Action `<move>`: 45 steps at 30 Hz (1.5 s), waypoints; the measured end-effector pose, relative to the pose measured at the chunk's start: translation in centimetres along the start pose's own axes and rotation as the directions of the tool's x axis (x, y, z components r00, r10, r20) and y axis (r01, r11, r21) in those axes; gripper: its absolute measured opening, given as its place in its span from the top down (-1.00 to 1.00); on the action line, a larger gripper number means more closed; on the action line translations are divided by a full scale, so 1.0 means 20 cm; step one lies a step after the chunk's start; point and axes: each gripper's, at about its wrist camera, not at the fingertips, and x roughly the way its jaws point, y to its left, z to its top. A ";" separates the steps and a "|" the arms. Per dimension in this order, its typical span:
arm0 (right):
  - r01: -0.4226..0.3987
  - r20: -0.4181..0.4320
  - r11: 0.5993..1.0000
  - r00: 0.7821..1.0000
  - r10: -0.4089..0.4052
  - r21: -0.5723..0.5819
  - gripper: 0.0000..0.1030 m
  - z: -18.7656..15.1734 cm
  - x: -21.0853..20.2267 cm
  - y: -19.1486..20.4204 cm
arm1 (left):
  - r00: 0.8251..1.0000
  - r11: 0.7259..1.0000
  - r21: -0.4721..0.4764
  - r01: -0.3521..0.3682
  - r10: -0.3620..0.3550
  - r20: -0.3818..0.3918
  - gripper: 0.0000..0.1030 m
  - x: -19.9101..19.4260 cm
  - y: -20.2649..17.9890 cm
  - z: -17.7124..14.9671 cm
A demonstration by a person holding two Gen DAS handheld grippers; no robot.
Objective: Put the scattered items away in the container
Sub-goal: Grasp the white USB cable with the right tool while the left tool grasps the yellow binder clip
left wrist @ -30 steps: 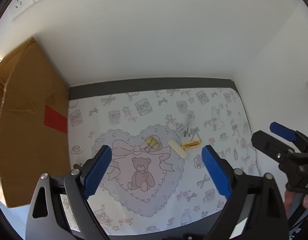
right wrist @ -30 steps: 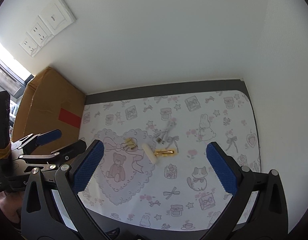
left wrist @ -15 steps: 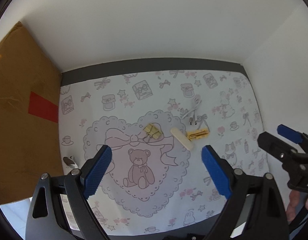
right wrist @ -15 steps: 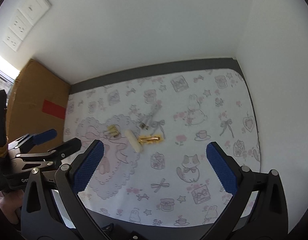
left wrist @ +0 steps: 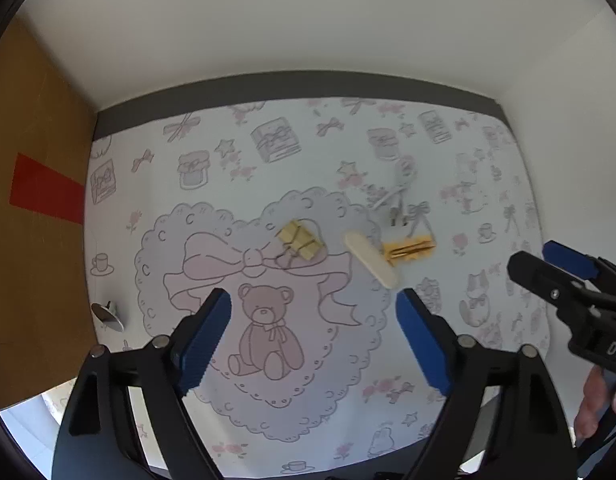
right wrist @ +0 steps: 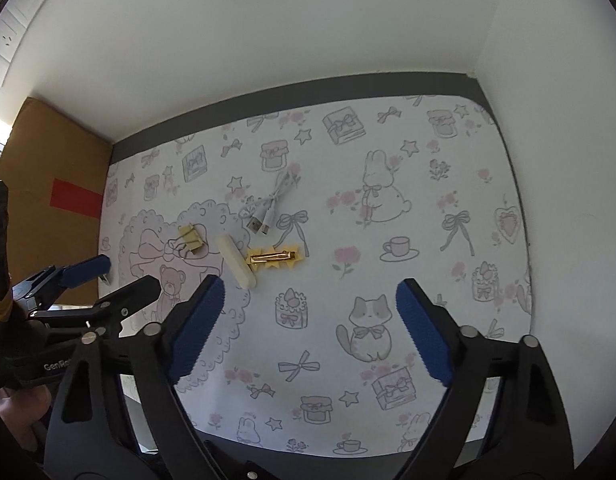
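I see the mat [right wrist: 428, 208] on the desk w/ four bits mid-mat: binder clips [right wrist: 189, 237] leftmost, stick-shaped piece [right wrist: 237, 261] next, hair clip [right wrist: 274, 258] touching its right side, cable [right wrist: 273, 205] behind. Box [left wrist: 32, 208] at left edge; something small, maybe metal [left wrist: 107, 314], beside it.

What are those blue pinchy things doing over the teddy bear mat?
A person holds two grabbers above the patterned mat, and nothing is picked up yet. The left gripper and right gripper are both empty; their fingers have just been closing a little with nothing between them. On the mat lie yellow binder clips, a cream stick, a gold star hair clip and a white cable. A cardboard box stands at the left.
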 end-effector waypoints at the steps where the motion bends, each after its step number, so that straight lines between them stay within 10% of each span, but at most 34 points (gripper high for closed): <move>1: -0.001 -0.006 1.000 1.000 0.001 -0.003 -0.56 0.01 0.01 0.00 | 1.000 1.000 -0.005 0.001 -0.001 -0.004 -0.47 0.01 0.01 0.00; 12: -0.040 -0.074 0.998 0.997 0.036 -0.055 0.24 0.07 0.20 0.08 | 0.997 0.999 -0.049 0.018 -0.021 -0.068 0.03 0.14 0.11 0.05; 26: -0.056 -0.147 0.995 0.988 0.043 -0.084 0.29 0.17 0.42 0.13 | 0.988 0.995 -0.048 0.089 -0.095 -0.125 0.16 0.28 0.06 0.09; 43: -0.089 -0.190 0.990 0.979 0.067 -0.113 0.29 0.32 0.57 0.25 | 0.983 0.990 -0.075 0.121 -0.130 -0.129 0.79 0.36 0.11 0.18; 45: -0.079 -0.200 0.988 0.978 0.051 -0.136 0.61 0.32 0.59 0.27 | 0.982 0.988 -0.078 0.131 -0.140 -0.130 0.80 0.35 0.12 0.18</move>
